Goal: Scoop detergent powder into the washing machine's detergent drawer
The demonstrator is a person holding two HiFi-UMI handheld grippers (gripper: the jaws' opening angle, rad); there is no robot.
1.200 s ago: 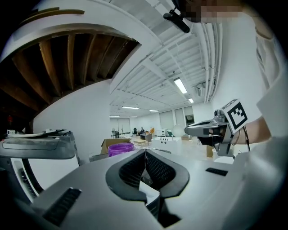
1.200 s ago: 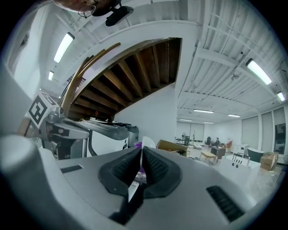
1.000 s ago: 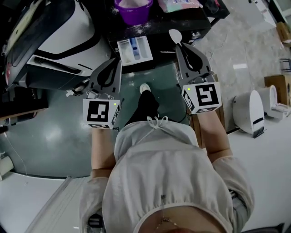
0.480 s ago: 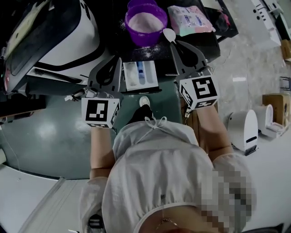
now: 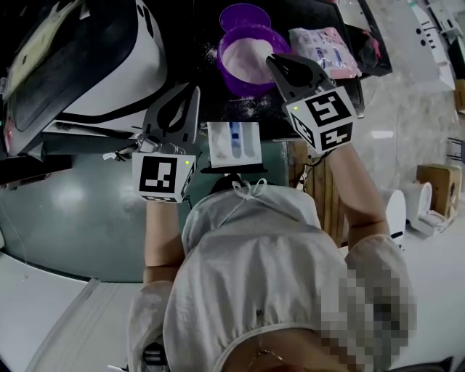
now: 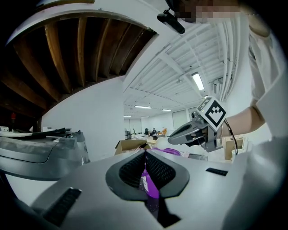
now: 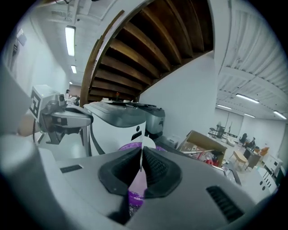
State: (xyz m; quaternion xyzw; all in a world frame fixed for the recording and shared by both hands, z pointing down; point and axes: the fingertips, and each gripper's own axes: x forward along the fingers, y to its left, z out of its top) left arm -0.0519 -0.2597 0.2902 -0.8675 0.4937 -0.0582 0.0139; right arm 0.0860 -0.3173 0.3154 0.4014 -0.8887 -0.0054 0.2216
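Closest to you, your left tongs (image 5: 190,94) hang over the grey floor (image 5: 80,218), level and pointing away from you. The left gripper view shows the jaws pressed together with nothing between them, only a sliver of purple visible past the tips.

Just to the right of them is the detergent drawer (image 5: 234,144), standing open at the near edge of the black bench (image 5: 294,16). It is white, with a blue section down its middle, and lies between your two arms.

Your right tongs (image 5: 273,62) reach further out than the left, above the bench. They are clamped on the thin handle of a white spoon (image 7: 146,143). In the left gripper view the spoon's round end sticks out past the tips, over the rim of the purple bowl (image 5: 251,54); whether it touches the powder cannot be told.

The bowl sits on the bench, holding pale detergent powder (image 5: 245,57), with white grains scattered on the dark top around it. A second purple round (image 5: 245,14) stands just behind the bowl. A pink pouch (image 5: 325,52) lies to the bowl's right. The white washing machine (image 5: 87,69) stands at the far left
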